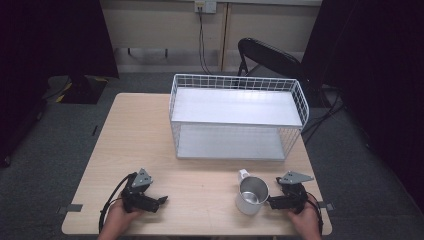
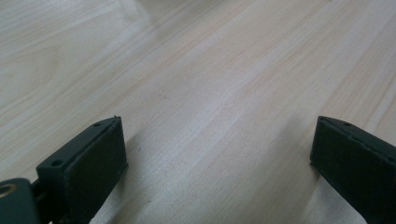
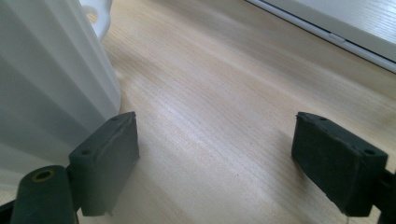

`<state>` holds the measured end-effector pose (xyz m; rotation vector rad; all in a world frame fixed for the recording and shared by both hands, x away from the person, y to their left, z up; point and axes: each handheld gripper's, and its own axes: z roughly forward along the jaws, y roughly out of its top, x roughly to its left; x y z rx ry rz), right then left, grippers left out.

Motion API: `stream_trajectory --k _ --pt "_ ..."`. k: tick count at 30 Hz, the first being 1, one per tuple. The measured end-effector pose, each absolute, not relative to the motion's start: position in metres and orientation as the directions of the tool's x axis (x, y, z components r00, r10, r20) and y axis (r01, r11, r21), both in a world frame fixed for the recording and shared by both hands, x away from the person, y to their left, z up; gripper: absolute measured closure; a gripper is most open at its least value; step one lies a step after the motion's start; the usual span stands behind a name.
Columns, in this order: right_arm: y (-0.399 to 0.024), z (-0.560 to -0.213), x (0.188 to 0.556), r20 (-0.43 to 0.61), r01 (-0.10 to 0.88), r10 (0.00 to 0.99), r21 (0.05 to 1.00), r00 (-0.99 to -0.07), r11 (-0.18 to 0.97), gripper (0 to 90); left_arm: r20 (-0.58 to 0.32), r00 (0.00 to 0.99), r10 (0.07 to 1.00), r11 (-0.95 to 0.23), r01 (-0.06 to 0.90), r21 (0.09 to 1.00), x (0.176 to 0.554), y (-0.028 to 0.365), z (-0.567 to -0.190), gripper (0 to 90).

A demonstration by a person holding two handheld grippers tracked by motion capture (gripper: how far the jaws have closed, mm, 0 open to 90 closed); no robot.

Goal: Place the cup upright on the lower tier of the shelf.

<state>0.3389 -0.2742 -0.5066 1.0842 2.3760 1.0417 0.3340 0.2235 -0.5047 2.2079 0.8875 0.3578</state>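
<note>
Standing just beside right claw (image 1: 274,201), jaws spread: mug (image 1: 251,195).

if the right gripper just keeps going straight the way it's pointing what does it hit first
Probably nothing between its open jaws at first: the right gripper faces bare table. The metal mug sits just outside one jaw and might get grazed. Farther ahead lies the wire shelf's base.
</note>
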Motion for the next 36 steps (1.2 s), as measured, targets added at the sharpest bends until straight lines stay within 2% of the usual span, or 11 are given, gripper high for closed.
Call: stream_trajectory --k 13,19,32,36 --pt "-0.277 -0.506 0.335 0.008 0.522 0.763 0.734 -0.647 0.435 14.7 -0.011 0.721 0.693 -0.501 0.492 0.712 0.333 0.223 -0.505 2.9" --pt "-0.280 -0.502 0.334 0.032 0.555 0.783 0.723 -0.621 0.411 15.9 -0.010 0.721 0.693 -0.501 0.492 0.713 0.333 0.223 -0.505 2.9" --pt "-0.278 -0.475 0.335 0.049 0.540 0.778 0.747 -0.627 0.387 21.0 -0.011 0.721 0.692 -0.502 0.492 0.711 0.333 0.223 -0.505 2.8" --pt "-0.279 -0.468 0.337 0.057 0.539 0.771 0.747 -0.635 0.389 19.8 -0.011 0.721 0.693 -0.501 0.492 0.712 0.333 0.223 -0.505 2.8"
